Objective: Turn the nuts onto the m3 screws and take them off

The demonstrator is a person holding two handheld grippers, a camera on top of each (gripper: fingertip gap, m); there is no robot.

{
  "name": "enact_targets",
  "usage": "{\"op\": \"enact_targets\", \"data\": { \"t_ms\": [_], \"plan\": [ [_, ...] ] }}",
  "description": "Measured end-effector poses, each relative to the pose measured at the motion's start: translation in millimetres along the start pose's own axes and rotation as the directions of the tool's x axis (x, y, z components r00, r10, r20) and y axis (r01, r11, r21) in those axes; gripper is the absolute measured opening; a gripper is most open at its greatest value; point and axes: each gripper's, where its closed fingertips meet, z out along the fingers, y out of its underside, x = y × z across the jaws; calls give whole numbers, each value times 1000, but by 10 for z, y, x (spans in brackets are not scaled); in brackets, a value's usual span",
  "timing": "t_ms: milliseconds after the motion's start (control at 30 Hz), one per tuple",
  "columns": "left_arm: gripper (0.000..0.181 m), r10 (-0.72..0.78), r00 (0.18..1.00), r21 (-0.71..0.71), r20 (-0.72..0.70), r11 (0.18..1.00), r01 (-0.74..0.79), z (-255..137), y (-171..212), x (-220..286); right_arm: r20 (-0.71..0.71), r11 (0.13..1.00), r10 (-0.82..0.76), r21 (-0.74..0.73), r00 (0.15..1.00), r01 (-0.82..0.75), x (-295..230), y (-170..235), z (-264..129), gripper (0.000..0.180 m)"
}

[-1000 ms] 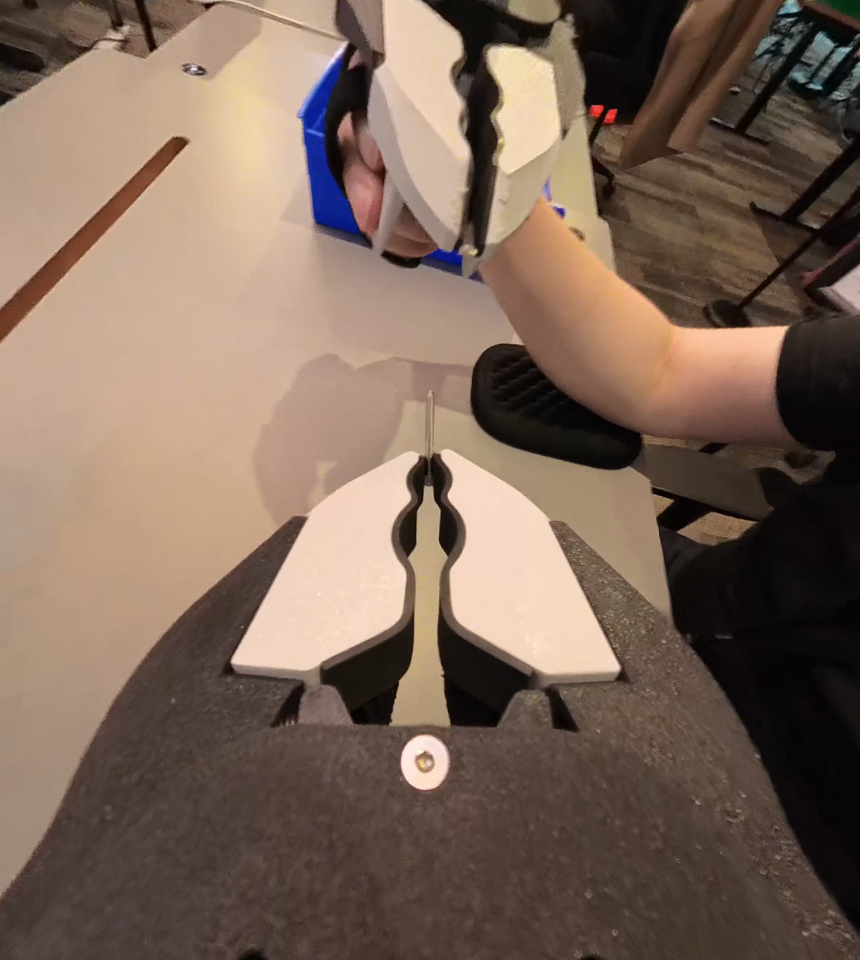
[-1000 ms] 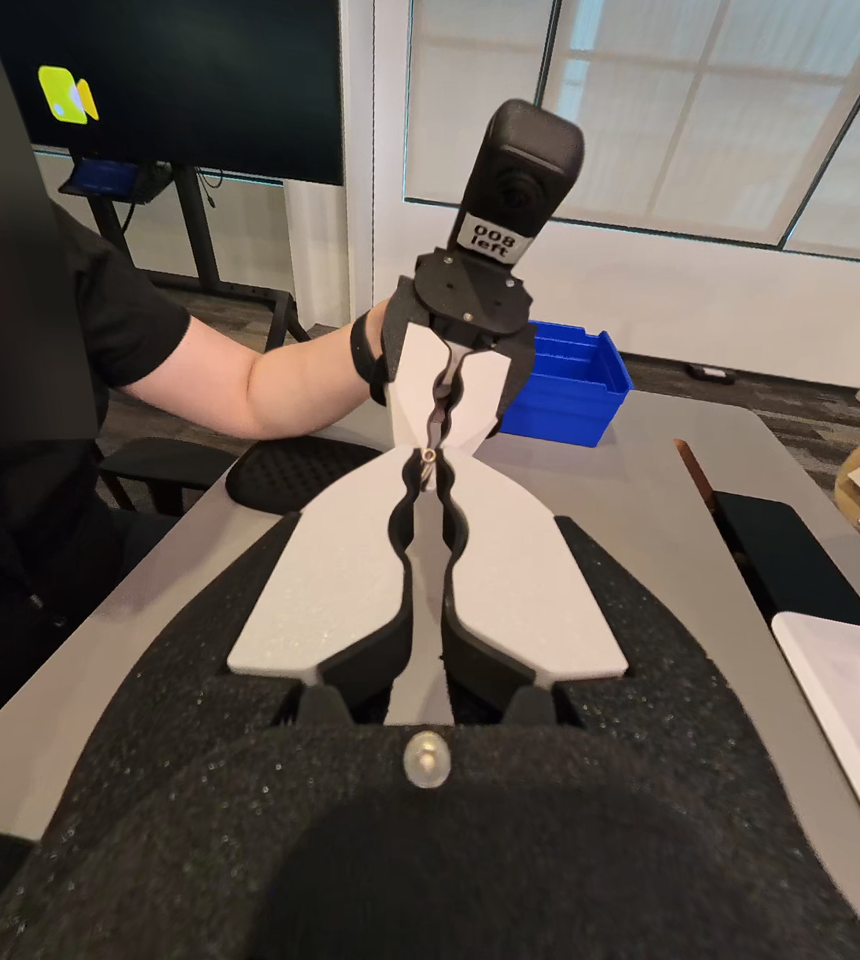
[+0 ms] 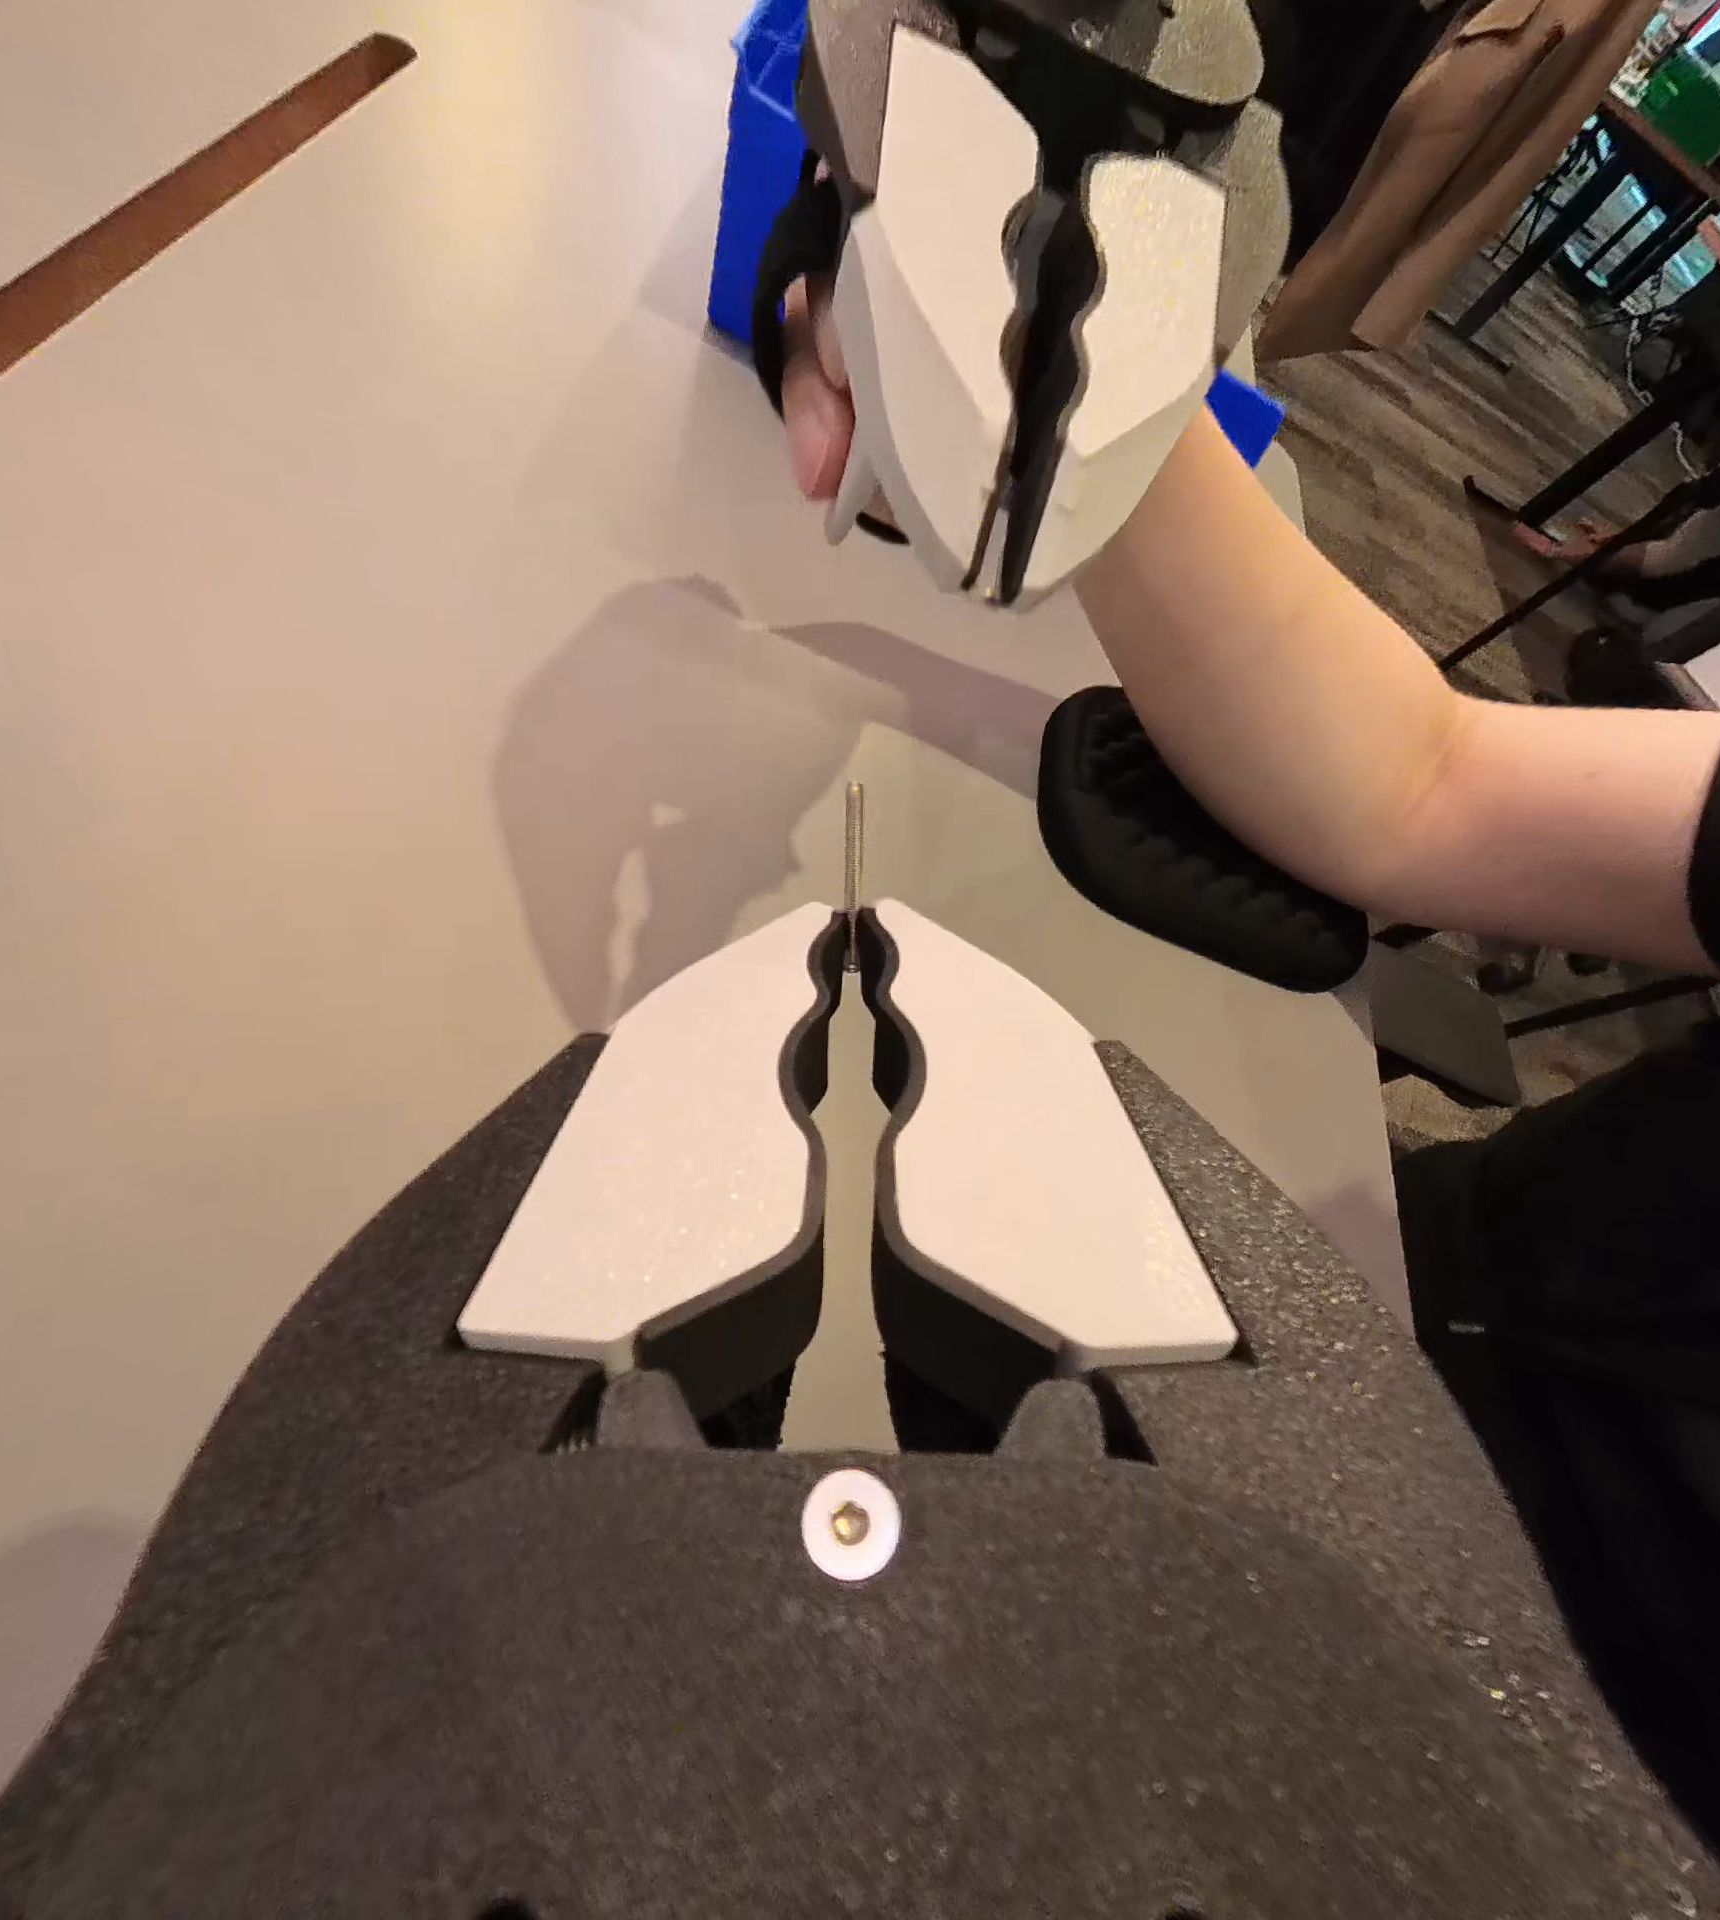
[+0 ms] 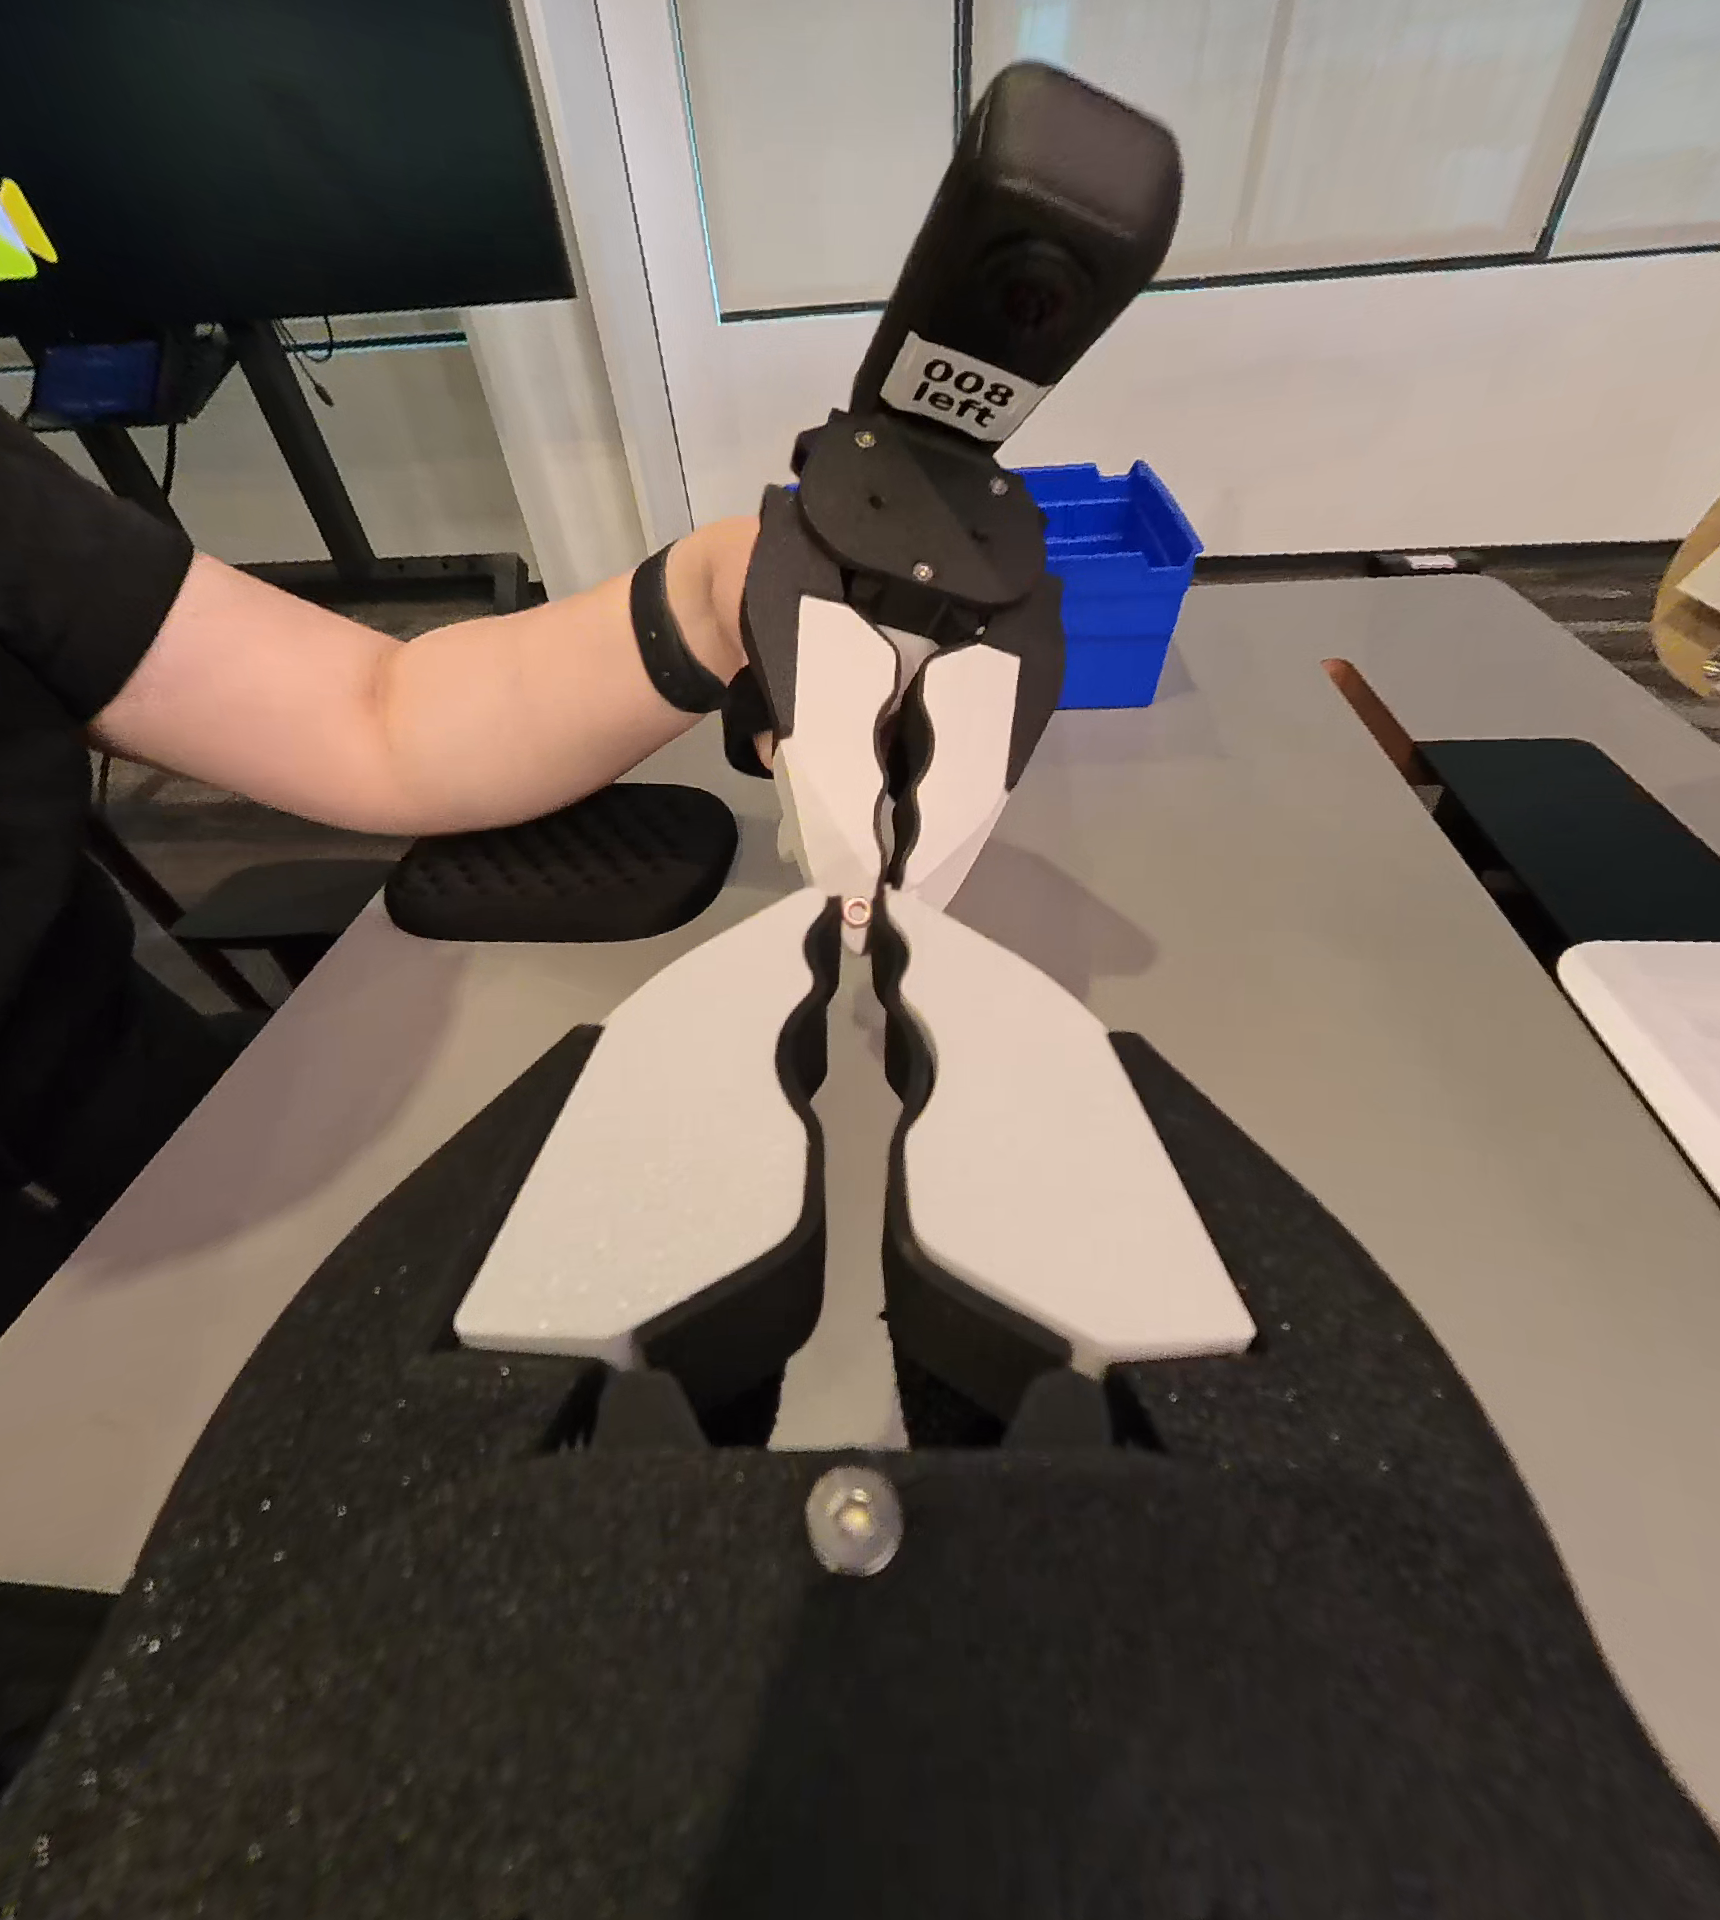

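My left gripper (image 3: 851, 920) sits at the centre of the left wrist view, its white fingers (image 3: 690, 1122) pinched together on a thin silver screw (image 3: 853, 847). The screw stands straight out past the fingertips, pointing to 12 o'clock, with its threaded end bare.

At 1 o'clock from that screw, well apart from it, my right gripper (image 3: 991, 592) hangs tip-down, held in a hand (image 3: 814, 416). Its fingers meet at the tips. In this view I can make out only a small glint there.

The right wrist view makes it plainer. My right gripper (image 4: 856, 920) is clamped on a small nut (image 4: 854, 912), seen face-on as a tiny ring right at the fingertips. Just beyond it, at 12 o'clock, the left gripper (image 4: 887, 883) points back toward me, tip to tip. From this angle the nut looks lined up with the screw, but I cannot tell here whether they touch; the left wrist view shows a clear gap between them.

Both grippers are held above a pale grey table (image 3: 264, 623). A blue bin (image 4: 1116, 592) sits on it at 1 o'clock in the right wrist view, behind the left gripper. A black padded armrest (image 4: 565, 868) lies at the table edge at 10 o'clock, under the person's forearm.
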Motion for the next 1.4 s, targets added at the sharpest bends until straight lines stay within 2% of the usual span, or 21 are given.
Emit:
{"op": "enact_targets", "data": {
  "t_ms": [100, 267, 467, 900, 1400],
  "plan": [
    [2, 1, 1000, -8, -17, 1000, -1, 64, 152, -1, 5, 1000, 8, -6, 1000, -8, 9, 38, 6, 5],
    [2, -40, 999, -121, -36, 992, 35, 160, 491, -123, 61, 999, 27, -39, 998, -25, -23, 206, 176, 5],
    [2, -94, 994, -152, -59, 985, 84, 217, 646, -238, 54, 994, 75, -88, 996, -70, 73, 539, 389, 5],
    [2, -2, 1000, -119, -30, 993, -2, 136, 568, -233, 40, 996, 74, -54, 996, -72, 135, 640, 535, 4],
    [2, 14, 999, -95, -41, 995, -18, 114, 503, -193, 54, 995, 84, -58, 995, -81, 117, 638, 554, 5]
  ]
}}
